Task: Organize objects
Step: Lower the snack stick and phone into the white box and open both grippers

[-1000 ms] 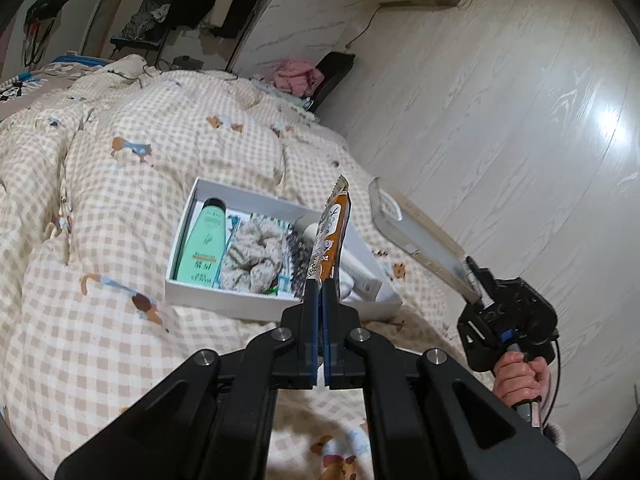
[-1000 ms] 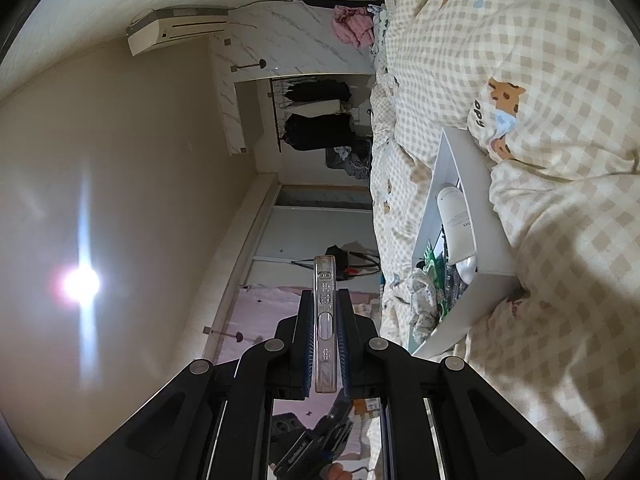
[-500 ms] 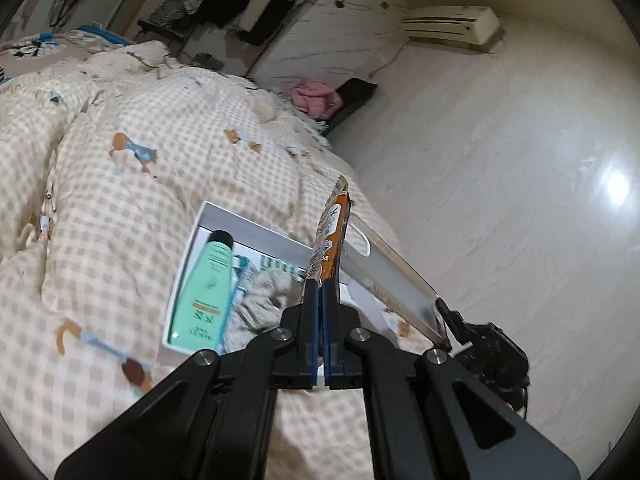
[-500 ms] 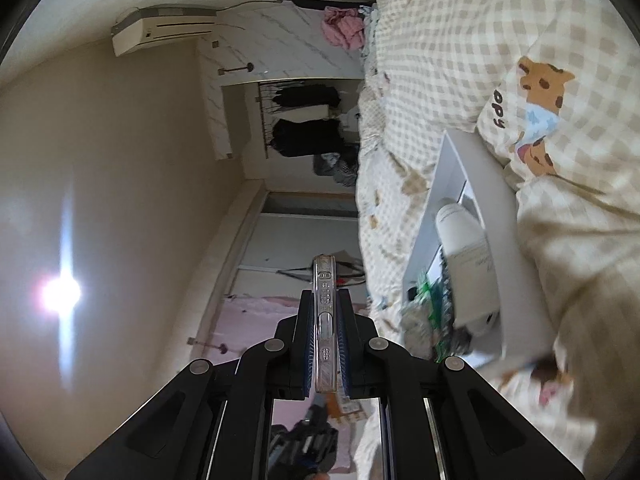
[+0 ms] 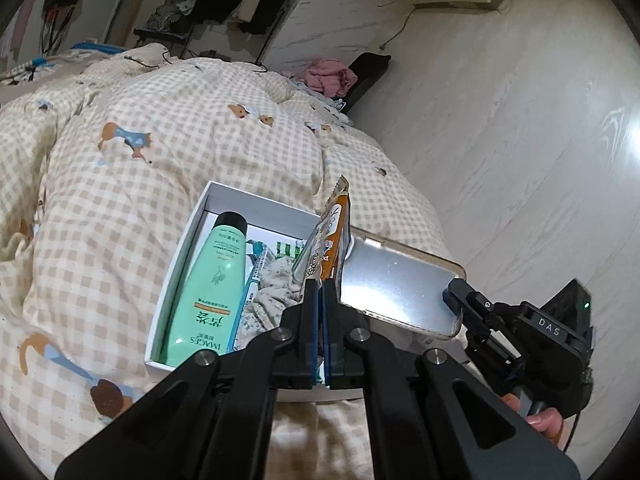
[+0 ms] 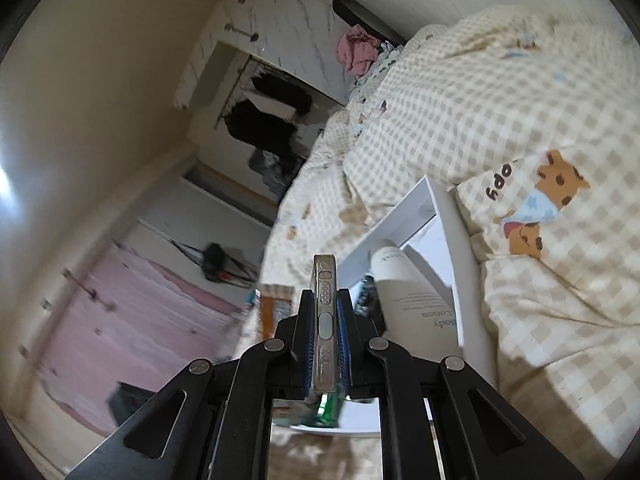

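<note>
Inside white box (image 5: 188, 236), green bottle (image 5: 208, 292), toothbrush (image 5: 252, 276)

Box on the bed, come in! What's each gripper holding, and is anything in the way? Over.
Left gripper shut on snack packet. Right gripper shut on phone. Both above white box, already crowded: green bottle, white bottle.

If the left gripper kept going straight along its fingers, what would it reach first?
Probably the open white box on the quilt: the left gripper, shut on a snack packet, points down into it, though depth is unclear.
</note>
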Demonstrator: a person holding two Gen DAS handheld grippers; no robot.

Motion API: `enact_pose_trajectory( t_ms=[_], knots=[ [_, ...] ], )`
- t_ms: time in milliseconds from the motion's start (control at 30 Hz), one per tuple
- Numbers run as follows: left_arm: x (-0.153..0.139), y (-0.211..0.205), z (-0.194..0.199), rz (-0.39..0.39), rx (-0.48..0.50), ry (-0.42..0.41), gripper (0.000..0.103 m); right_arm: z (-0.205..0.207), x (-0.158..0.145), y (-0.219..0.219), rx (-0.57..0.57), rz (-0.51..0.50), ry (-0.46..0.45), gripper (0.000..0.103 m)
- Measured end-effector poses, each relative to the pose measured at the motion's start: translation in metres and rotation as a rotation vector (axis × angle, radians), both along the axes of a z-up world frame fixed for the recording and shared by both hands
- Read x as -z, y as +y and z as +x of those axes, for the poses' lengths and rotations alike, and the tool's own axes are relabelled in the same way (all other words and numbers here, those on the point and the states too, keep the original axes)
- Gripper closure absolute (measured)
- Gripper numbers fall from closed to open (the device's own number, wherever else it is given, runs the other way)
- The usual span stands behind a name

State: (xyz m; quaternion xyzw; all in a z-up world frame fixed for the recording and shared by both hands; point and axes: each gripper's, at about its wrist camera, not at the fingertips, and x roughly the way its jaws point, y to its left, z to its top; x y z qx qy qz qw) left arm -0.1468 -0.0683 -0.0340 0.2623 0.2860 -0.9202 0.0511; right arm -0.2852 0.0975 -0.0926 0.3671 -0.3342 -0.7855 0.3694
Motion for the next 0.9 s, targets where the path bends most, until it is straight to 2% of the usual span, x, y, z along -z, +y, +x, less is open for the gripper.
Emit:
enact_pose_trajectory(
  t_ms=[100,233,333,400,600,700,767,867,900],
  knots=[
    [0.001,0.002,-0.002,-0.016,0.002,-0.013,0.101,0.005,-0.008,-0.004,0.008,0.069,0.014,0.093],
    [0.002,0.006,-0.004,-0.039,0.008,-0.024,0.100,0.015,-0.015,0.013,0.005,0.104,0.020,0.092],
    [0.002,0.009,-0.006,-0.057,0.019,-0.033,0.100,0.014,-0.020,0.004,0.011,0.144,0.031,0.090],
    [0.002,0.012,-0.006,-0.070,0.026,-0.035,0.100,0.027,-0.027,0.016,0.007,0.167,0.039,0.089],
    [0.004,0.019,-0.010,-0.103,0.042,-0.057,0.099,0.037,-0.036,0.016,-0.007,0.223,0.060,0.088],
    [0.004,0.022,-0.010,-0.120,0.042,-0.061,0.097,0.043,-0.038,0.018,-0.009,0.255,0.068,0.082],
    [0.003,0.023,-0.009,-0.131,0.035,-0.065,0.087,0.045,-0.041,0.018,-0.016,0.246,0.073,0.056],
    [0.001,0.027,-0.006,-0.147,0.029,-0.063,0.070,0.050,-0.048,0.023,-0.019,0.243,0.092,0.056],
    [-0.002,0.028,-0.003,-0.154,0.031,-0.052,0.069,0.051,-0.050,0.023,-0.019,0.246,0.101,0.055]
  ],
)
